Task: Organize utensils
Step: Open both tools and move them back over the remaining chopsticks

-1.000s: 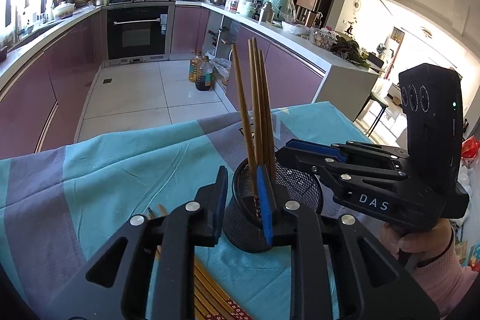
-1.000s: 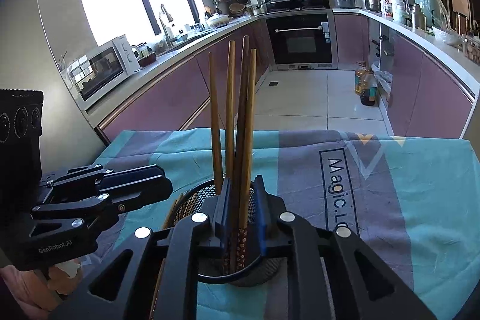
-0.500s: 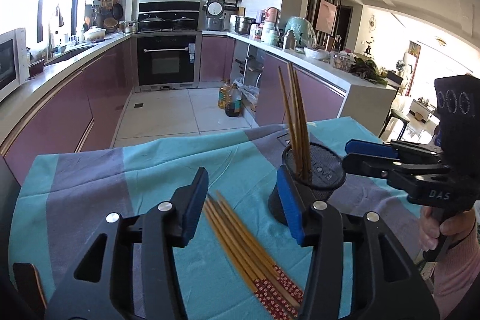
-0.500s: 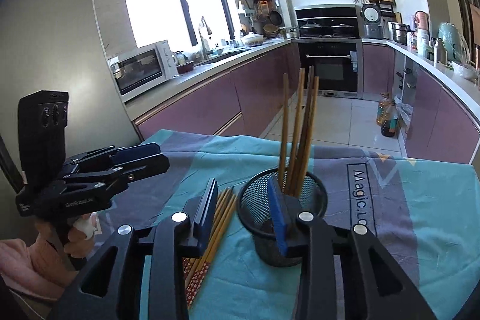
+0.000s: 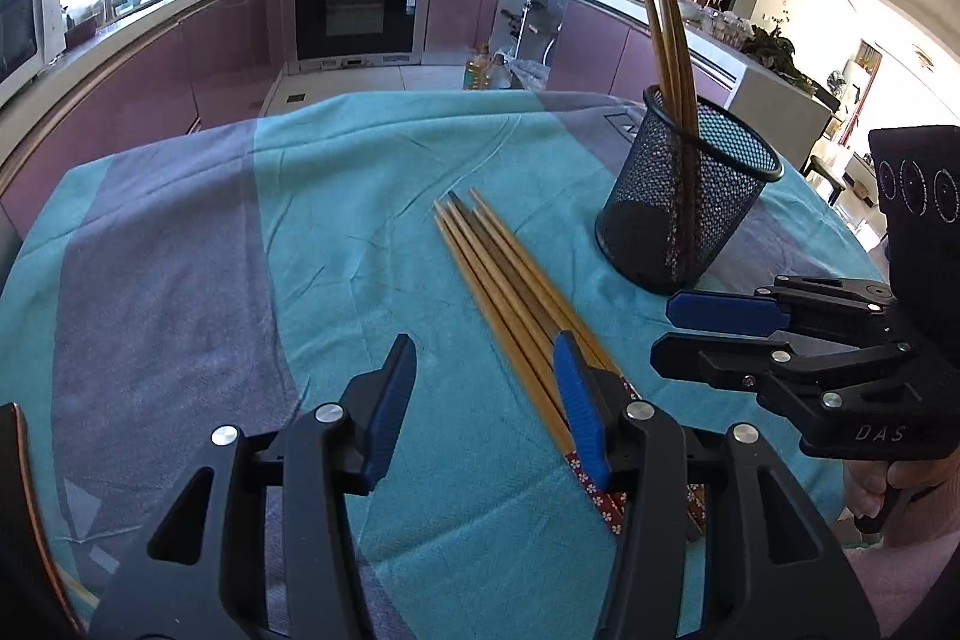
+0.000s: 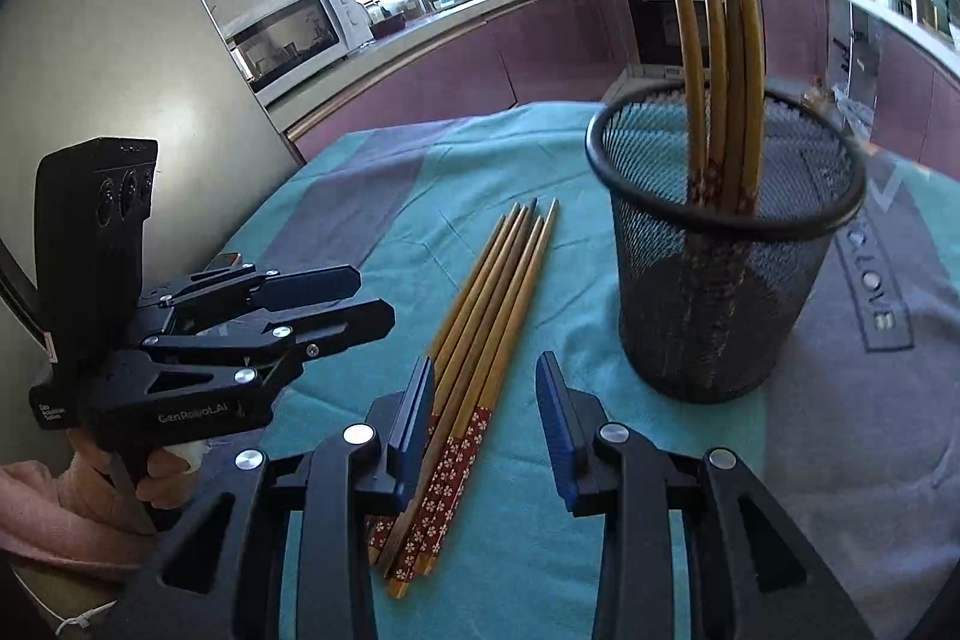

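Chopsticks (image 6: 480, 334) in a loose bundle, flat on the teal-and-grey cloth (image 5: 336, 196), thin tips away from both cameras, red flowered ends nearest the claws. Four more chopsticks upright in the black mesh cup (image 6: 720, 274), leaning together against its far side. Cup upright on the cloth, just beside the bundle, to its right in both views, not touching it.

Left claw (image 5: 483, 400) released, nothing between the pads. Right-hand blue pad (image 5: 579, 412) over the bundle's near half; touching or just above, hard to tell from this angle. Left-hand pad over bare cloth.

Right claw (image 6: 483, 418) also released, gap narrower, nothing gripped. Flowered ends of the bundle partly in the gap, partly under the left-hand pad (image 6: 414, 412). Seen from the left wrist view, right claw (image 5: 663, 325) on its side, near the cup's base, just right of the bundle.

Person's hand (image 6: 156, 472) around the left claw's handle, pink sleeve at the wrist. Another hand (image 5: 900, 484) on the right claw's handle, same pink sleeve.

Bench draped fully in the cloth; grey lettering on the cloth right of the cup. Kitchen behind: purple cabinets, black oven (image 5: 357, 4), microwave (image 6: 294, 34) on the counter by the window.
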`<action>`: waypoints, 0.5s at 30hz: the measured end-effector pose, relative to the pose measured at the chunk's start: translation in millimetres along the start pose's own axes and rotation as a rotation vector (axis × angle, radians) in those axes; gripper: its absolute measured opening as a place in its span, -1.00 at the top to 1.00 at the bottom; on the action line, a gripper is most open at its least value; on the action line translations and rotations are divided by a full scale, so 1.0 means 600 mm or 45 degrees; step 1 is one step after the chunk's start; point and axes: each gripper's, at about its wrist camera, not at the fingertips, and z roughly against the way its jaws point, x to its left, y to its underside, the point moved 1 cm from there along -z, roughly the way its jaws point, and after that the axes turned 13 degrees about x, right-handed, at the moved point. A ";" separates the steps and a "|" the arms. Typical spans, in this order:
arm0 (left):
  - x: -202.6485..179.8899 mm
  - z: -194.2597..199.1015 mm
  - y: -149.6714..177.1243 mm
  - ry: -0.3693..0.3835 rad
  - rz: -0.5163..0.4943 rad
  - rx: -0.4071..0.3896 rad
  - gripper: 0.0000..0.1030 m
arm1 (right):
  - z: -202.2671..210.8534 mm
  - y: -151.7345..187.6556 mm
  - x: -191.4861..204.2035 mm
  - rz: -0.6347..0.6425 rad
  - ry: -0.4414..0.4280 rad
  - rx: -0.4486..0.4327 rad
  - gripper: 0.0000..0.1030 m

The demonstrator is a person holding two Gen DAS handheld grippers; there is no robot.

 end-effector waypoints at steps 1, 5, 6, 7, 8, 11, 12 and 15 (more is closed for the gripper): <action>0.001 -0.007 0.002 0.000 0.004 0.014 0.08 | -0.005 0.000 0.001 -0.002 0.017 0.009 0.35; -0.007 -0.022 0.004 -0.006 0.002 0.048 0.08 | -0.018 0.002 0.005 -0.014 0.031 0.030 0.35; -0.009 -0.023 0.002 -0.009 0.000 0.054 0.08 | -0.020 0.002 0.006 -0.015 0.041 0.032 0.36; -0.010 -0.027 0.002 -0.012 -0.002 0.062 0.08 | -0.021 0.003 0.005 -0.019 0.046 0.034 0.36; -0.013 -0.029 0.000 -0.017 -0.001 0.067 0.08 | -0.022 0.004 0.004 -0.022 0.045 0.035 0.36; -0.015 -0.036 -0.003 -0.025 0.000 0.082 0.09 | -0.025 0.001 0.004 -0.028 0.058 0.033 0.36; -0.016 -0.038 -0.003 -0.026 -0.001 0.085 0.09 | -0.026 0.002 0.003 -0.027 0.062 0.032 0.36; -0.019 -0.044 -0.003 -0.035 -0.005 0.095 0.11 | -0.035 -0.001 0.010 -0.017 0.093 0.033 0.36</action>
